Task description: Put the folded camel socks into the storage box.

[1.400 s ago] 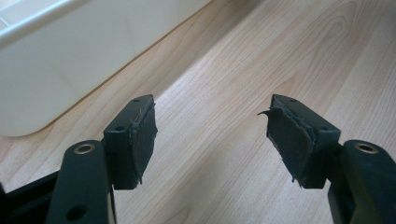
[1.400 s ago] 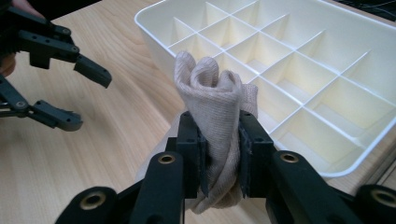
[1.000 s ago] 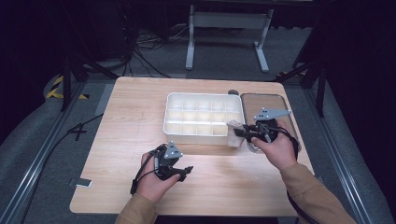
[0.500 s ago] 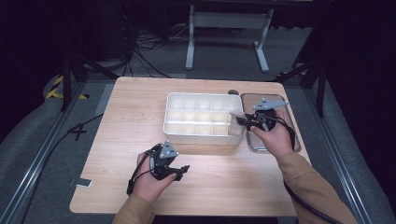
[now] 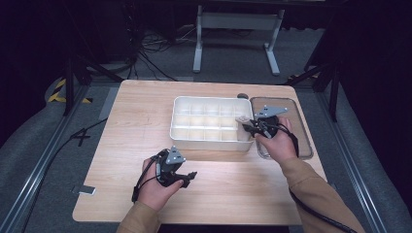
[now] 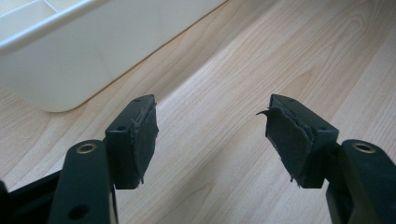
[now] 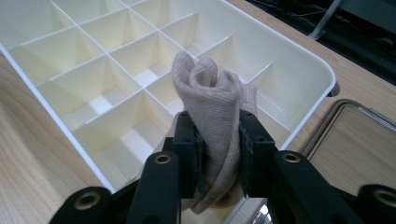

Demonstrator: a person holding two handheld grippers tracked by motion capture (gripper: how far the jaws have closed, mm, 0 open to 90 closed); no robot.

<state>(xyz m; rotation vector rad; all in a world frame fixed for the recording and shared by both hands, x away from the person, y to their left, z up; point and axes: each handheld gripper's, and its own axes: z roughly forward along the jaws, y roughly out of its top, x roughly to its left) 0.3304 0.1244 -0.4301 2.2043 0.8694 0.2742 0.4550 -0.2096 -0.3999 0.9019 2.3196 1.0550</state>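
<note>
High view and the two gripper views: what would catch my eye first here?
First, the beige rolled cloth clamped in the right gripper, held over the right end of the white divided tray in the middle of the wooden table. Next, the clear lid lying flat just right of the tray. The left gripper sits open on the near side of the table with nothing between its jaws.
</note>
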